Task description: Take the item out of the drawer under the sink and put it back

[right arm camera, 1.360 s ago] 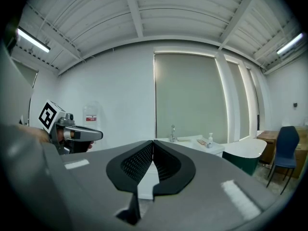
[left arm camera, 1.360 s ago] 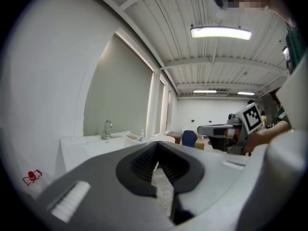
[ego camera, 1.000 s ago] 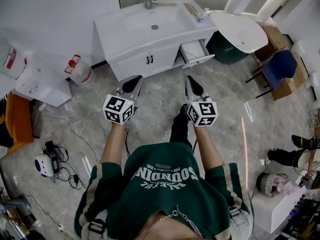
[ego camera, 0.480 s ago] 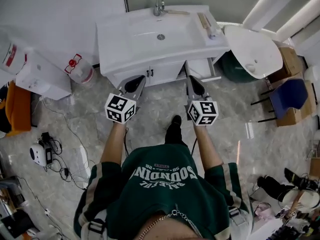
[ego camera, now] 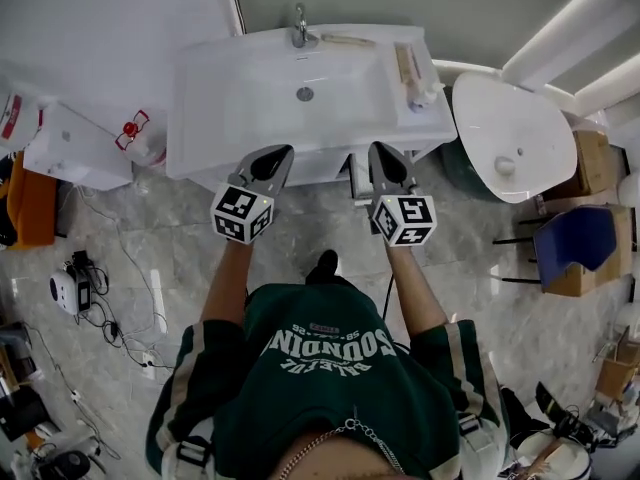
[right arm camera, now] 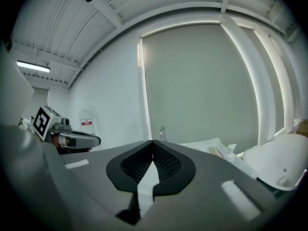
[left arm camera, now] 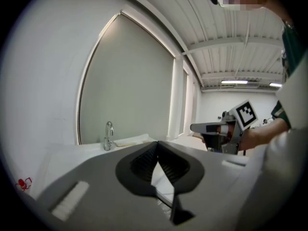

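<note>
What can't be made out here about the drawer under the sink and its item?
- Drawer: head view shows only a white sliver, likely its edge; the sink top and right gripper cover the rest.
- Item: in no view; the drawer's inside is hidden.
- Gripper views: the left gripper and the right fill their lower frames, hiding everything below the sink top.
- Small bottle, head view: too small to identify.

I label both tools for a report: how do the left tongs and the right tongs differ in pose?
In the head view the left tongs lean to the right, while the right tongs point almost straight at the sink. The left tongs' marker cube sits cornerwise; the right tongs' cube sits squarer. Both are shut and empty.
</note>
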The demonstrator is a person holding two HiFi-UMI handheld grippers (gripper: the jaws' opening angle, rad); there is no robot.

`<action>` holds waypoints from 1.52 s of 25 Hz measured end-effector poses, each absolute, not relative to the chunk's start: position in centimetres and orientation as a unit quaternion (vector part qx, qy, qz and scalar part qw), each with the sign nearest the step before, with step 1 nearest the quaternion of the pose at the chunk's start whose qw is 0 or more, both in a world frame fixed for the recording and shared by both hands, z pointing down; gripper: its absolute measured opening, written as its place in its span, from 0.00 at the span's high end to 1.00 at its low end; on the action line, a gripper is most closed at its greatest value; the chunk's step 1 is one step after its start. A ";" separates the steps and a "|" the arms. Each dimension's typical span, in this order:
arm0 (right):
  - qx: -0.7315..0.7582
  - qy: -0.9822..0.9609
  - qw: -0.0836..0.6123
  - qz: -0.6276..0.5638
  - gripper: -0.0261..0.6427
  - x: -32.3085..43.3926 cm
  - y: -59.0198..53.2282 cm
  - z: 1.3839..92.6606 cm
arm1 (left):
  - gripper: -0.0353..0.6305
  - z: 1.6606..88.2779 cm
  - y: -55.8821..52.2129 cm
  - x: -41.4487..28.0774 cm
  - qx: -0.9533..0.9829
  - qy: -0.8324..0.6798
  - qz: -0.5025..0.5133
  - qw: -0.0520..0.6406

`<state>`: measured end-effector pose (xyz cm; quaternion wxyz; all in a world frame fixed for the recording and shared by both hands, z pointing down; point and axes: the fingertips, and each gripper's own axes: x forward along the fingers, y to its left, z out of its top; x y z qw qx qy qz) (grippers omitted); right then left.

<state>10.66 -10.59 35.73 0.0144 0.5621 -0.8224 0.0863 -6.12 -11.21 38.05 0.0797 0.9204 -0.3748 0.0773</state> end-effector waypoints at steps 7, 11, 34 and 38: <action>0.505 -0.858 0.015 0.090 0.96 13.3 -13.9 36.6 | 0.87 39.7 -13.7 -1.0 0.918 -0.374 0.087 0.095; 0.514 -0.854 0.015 0.076 0.96 14.3 -15.2 36.6 | 0.87 39.4 -15.5 0.4 0.922 -0.369 0.083 0.088; 0.547 -0.825 0.065 0.125 0.95 19.5 -18.2 43.5 | 0.87 45.2 -20.3 5.9 0.933 -0.314 0.104 0.140; 0.553 -0.814 0.082 0.156 0.95 20.2 -16.7 47.1 | 0.87 48.3 -18.8 7.0 0.933 -0.295 0.124 0.165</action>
